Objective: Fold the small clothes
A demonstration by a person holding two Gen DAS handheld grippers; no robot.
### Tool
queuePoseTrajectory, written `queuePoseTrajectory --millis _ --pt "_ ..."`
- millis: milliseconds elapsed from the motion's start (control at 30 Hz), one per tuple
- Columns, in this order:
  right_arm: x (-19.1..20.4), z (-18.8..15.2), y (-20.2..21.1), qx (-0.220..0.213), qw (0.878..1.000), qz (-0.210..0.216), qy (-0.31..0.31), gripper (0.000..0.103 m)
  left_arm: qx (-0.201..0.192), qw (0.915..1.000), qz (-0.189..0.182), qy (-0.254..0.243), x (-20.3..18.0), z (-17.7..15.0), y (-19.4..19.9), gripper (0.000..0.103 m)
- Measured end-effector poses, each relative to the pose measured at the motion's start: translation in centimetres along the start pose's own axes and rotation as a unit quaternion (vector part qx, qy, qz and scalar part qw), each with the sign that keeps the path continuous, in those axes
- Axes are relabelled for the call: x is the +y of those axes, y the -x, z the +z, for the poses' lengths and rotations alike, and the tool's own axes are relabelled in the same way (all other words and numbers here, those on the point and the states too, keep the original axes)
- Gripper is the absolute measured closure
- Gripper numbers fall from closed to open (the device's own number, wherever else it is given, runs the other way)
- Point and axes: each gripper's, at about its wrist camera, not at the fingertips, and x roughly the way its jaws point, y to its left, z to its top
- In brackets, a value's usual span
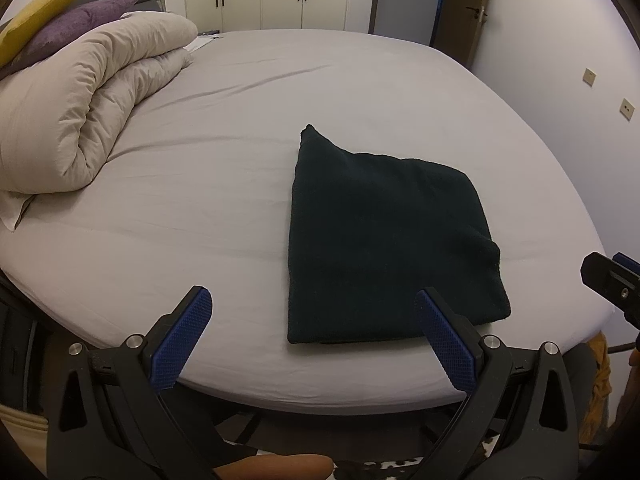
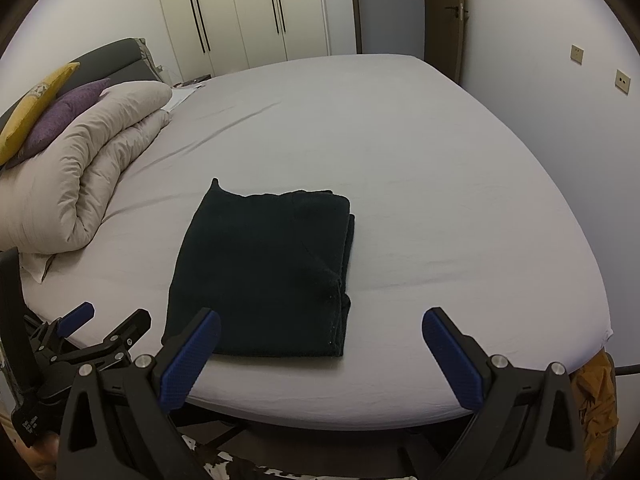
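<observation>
A dark, near-black garment (image 1: 388,240) lies folded into a rough rectangle on the grey bed sheet (image 1: 200,200), near the front edge. It also shows in the right wrist view (image 2: 260,272), with stacked layers along its right side. My left gripper (image 1: 312,300) is open and empty, held over the bed's front edge just left of the garment's near side. My right gripper (image 2: 320,324) is open and empty, at the garment's near right corner. Neither touches the cloth. The left gripper also shows in the right wrist view (image 2: 104,320), and part of the right gripper (image 1: 612,276) in the left wrist view.
A rolled beige duvet (image 1: 88,112) with purple (image 1: 76,24) and yellow (image 1: 44,8) cushions lies at the left of the bed. White wardrobes (image 2: 240,12) and a door (image 2: 444,12) stand behind. A wall runs along the right. An orange cloth (image 2: 596,396) hangs below the bed's right corner.
</observation>
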Motion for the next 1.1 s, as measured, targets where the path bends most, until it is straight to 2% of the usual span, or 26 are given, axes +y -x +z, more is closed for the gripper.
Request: queuePoseTrajectory --millis 1100 --pt "1.0 -0.3 0.3 -0.003 1.0 0.003 0.011 0.0 -0.007 1.0 0.003 0.001 0.3 0.4 0.5 0.0"
